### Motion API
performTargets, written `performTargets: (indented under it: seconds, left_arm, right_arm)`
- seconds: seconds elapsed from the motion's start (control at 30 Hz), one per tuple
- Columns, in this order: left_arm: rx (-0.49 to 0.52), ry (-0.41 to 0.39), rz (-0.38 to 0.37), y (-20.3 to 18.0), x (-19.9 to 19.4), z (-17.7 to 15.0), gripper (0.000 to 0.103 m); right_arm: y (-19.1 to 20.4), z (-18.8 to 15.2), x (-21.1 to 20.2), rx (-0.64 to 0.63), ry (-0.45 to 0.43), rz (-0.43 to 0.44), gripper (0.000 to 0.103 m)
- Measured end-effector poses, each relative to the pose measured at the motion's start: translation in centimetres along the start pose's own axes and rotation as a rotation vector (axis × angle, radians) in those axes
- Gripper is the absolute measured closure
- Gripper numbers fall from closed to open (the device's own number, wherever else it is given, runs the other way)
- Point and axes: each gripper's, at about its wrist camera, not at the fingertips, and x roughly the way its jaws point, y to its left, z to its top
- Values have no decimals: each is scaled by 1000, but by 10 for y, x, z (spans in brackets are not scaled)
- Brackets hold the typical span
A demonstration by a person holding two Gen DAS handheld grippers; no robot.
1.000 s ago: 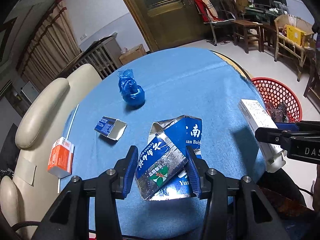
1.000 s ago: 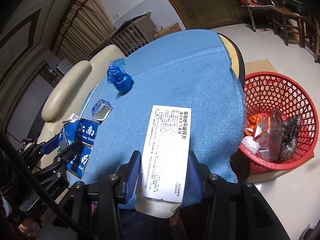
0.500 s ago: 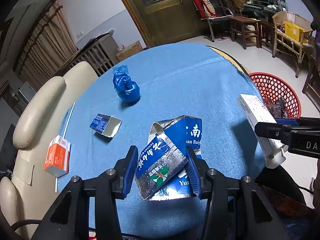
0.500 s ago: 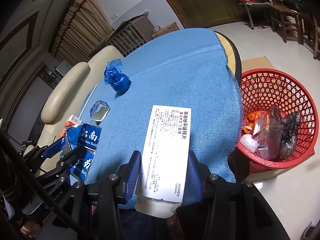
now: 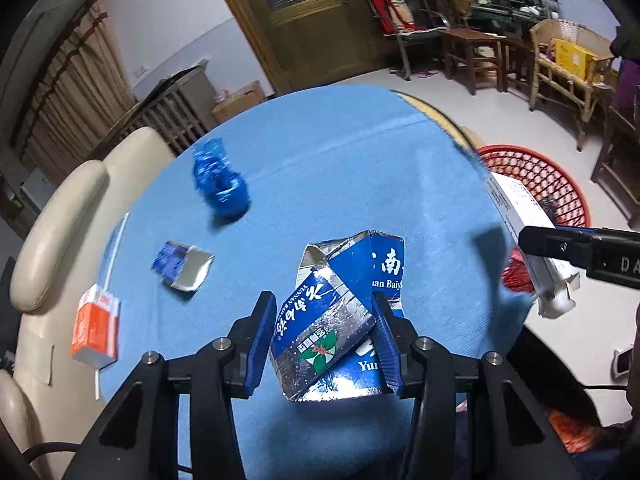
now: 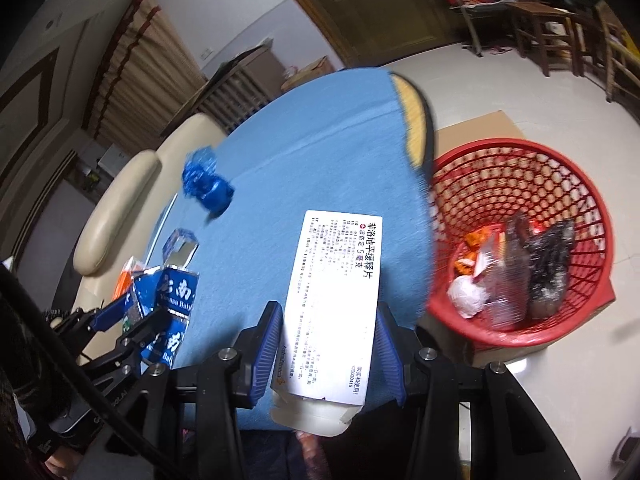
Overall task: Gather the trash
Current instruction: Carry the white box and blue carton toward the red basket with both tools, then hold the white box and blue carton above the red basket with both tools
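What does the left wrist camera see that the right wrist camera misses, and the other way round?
Only the left wrist view shows the whole orange carton with its straw, and the left gripper squeezing the crushed blue box up close. Only the right wrist view looks down into the red basket, showing the trash there, and reads the white box label in the right gripper. Both show the blue tablecloth and the blue bag.

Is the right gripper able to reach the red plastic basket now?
Probably yes: the right gripper, shut on the white medicine box, is near the table edge, and the red plastic basket stands open beside it, unobstructed.
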Motion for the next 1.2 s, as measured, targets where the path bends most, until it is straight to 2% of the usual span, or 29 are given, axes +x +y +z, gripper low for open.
performTargets:
  seconds: [0.17, 0.47, 0.93, 1.2]
  left_arm:
    - [28, -23, -50, -18, 2, 17, 54]
    - [114, -52, -75, -53, 4, 38, 54]
    - [211, -43, -104, -95, 23, 67, 53]
    - [244, -46, -145, -120, 32, 86, 53]
  right_arm:
    - [-32, 12, -13, 73, -40, -31, 54]
    - [-81, 21, -26, 184, -78, -68, 54]
    - [-124, 21, -21, 283, -76, -80, 54]
    - [-146, 23, -23, 338, -81, -86, 54]
